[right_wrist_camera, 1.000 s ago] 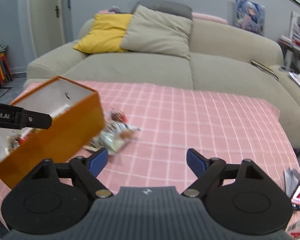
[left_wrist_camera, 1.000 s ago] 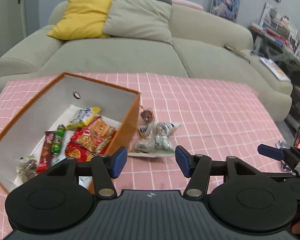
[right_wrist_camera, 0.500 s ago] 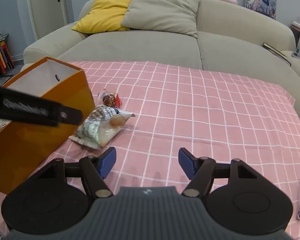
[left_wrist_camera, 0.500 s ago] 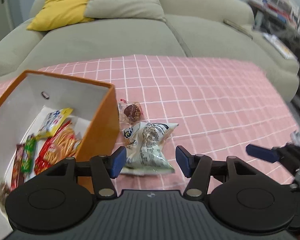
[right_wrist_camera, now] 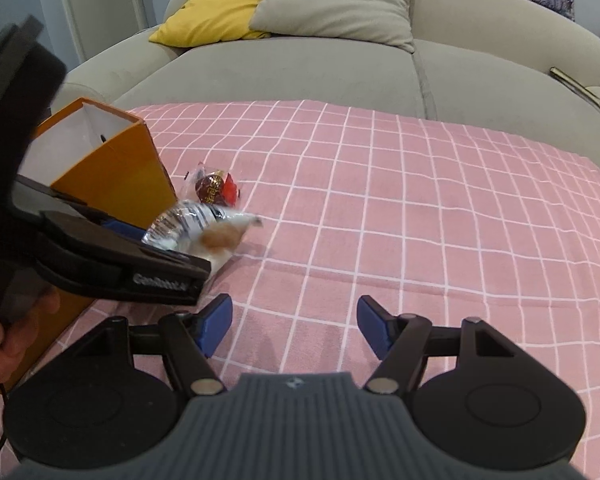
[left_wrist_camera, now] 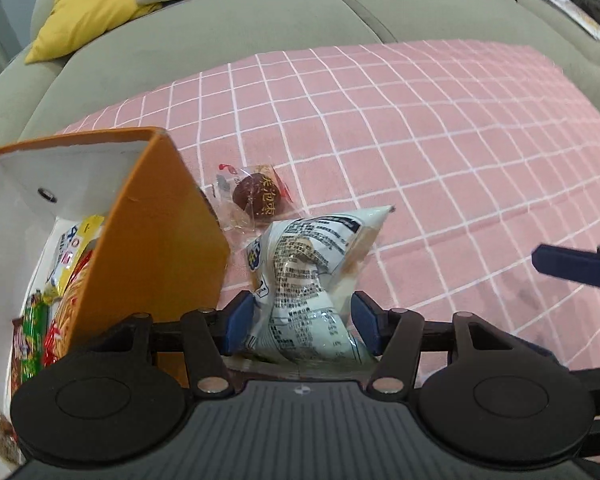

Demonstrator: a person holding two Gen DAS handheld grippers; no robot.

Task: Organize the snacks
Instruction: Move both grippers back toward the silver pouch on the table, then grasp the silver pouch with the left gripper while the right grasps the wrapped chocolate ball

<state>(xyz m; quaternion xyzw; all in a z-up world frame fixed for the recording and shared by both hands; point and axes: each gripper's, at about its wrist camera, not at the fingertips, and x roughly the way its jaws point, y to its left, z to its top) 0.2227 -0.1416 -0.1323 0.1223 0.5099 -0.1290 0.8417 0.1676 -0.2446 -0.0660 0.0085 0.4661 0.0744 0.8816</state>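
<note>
The white snack bag lies on the pink checked cloth just right of the orange box, with a small wrapped sweet just beyond it. The left gripper straddles the bag's near end, jaws apart, pads not visibly pressing. The right gripper hangs open over bare cloth. The bag looks light, puffy and crinkly, likely slippery; pinching across its middle seems safest, gently, to spare the contents.

— What sits between the left gripper pads?
— A pale snack bag on the pink checked cloth; whether the pads press it, I cannot tell.
— And nearby?
— A wrapped brown sweet just beyond it, an orange box of snacks beside.
</note>
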